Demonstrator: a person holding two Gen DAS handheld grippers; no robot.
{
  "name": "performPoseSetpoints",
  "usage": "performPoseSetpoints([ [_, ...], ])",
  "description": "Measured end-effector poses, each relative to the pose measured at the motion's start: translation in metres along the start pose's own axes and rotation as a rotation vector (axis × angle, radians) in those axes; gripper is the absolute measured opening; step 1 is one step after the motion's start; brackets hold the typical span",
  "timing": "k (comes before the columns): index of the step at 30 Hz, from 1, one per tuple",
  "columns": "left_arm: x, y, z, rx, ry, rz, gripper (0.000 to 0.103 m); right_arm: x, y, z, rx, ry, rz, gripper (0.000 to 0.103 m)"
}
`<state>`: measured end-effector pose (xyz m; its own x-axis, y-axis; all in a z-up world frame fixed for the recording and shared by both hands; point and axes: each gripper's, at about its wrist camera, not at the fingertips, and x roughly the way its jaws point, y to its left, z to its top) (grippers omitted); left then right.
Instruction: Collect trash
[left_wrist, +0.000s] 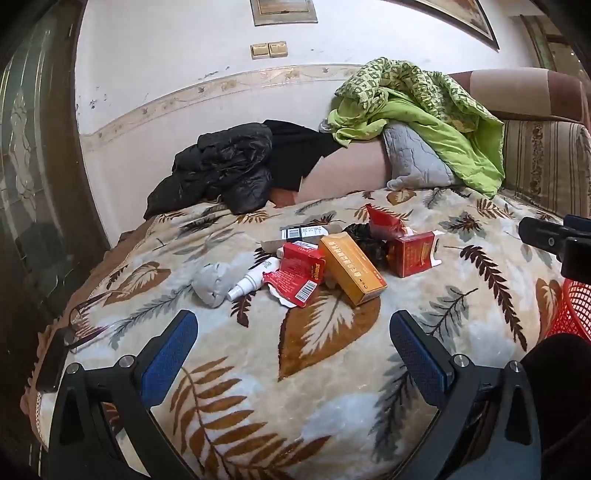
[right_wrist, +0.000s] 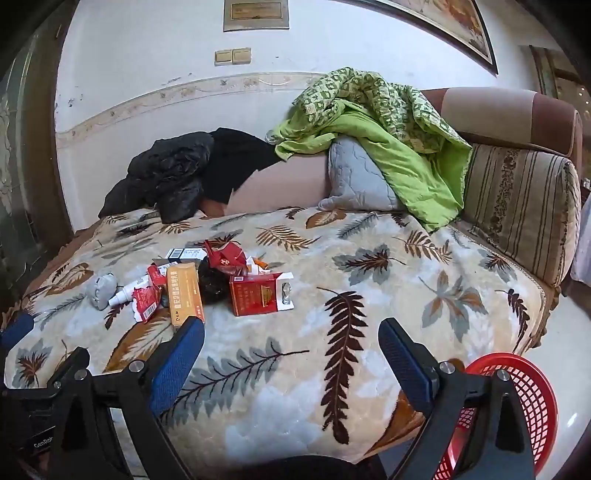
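A pile of trash lies on the leaf-patterned blanket: an orange box, torn red cartons, an open red pack, a white spray bottle, a grey wad and a black-and-white box. My left gripper is open and empty, just short of the pile. My right gripper is open and empty, to the right of the pile, with the orange box and red pack ahead on its left. A red mesh basket stands at the bed's near right edge.
A black jacket, a green quilt and a grey pillow lie at the back against the wall. A striped cushion stands at the right. Eyeglasses lie at the blanket's left edge.
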<state>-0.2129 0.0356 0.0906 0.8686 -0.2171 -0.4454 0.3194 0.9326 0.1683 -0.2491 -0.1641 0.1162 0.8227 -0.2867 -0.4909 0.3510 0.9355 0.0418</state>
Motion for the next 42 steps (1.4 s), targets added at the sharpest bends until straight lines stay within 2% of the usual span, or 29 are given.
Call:
performPoseSetpoints([
  [42,0.001,0.0016,0.0014,0.002,0.0,-0.002,0.103,0.0,0.0003,-0.0023,0.016,0.026,-0.008,0.097],
])
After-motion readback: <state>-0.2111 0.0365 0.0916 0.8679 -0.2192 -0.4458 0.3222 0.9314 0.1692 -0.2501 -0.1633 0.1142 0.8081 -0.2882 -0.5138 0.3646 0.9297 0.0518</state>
